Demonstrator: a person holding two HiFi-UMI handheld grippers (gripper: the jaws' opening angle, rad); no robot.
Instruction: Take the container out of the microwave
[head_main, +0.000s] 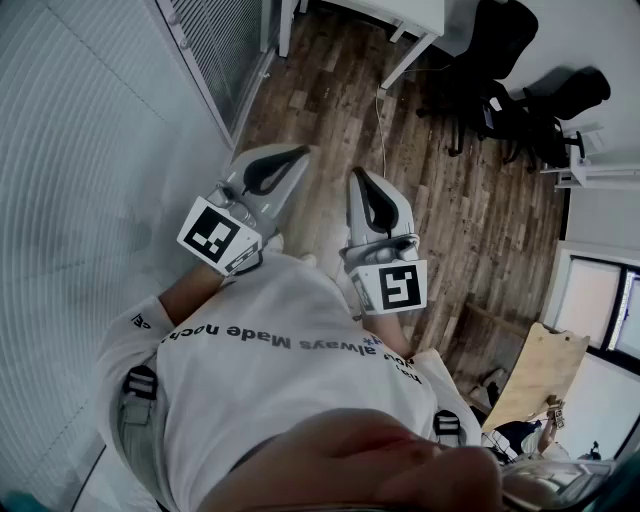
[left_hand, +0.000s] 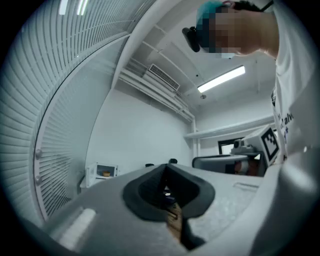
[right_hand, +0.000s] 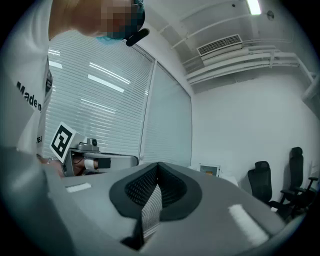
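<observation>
Both grippers are held side by side at the person's chest, level, over a wooden floor. My left gripper (head_main: 303, 151) has its jaws together with nothing between them; from its own camera the left gripper (left_hand: 167, 168) shows closed tips. My right gripper (head_main: 358, 173) is likewise shut and empty, and its own view shows the right gripper (right_hand: 158, 165) with pads meeting. A small white microwave (left_hand: 102, 172) stands far off on a white surface by the wall, its window showing something orange inside. In the right gripper view the microwave (right_hand: 210, 170) appears just as small and distant.
A wall of white blinds (head_main: 80, 150) runs along the left. Black office chairs (head_main: 500, 70) and a white table's legs (head_main: 405, 45) stand ahead on the wooden floor (head_main: 470, 210). A light wooden board (head_main: 545, 370) leans at the right.
</observation>
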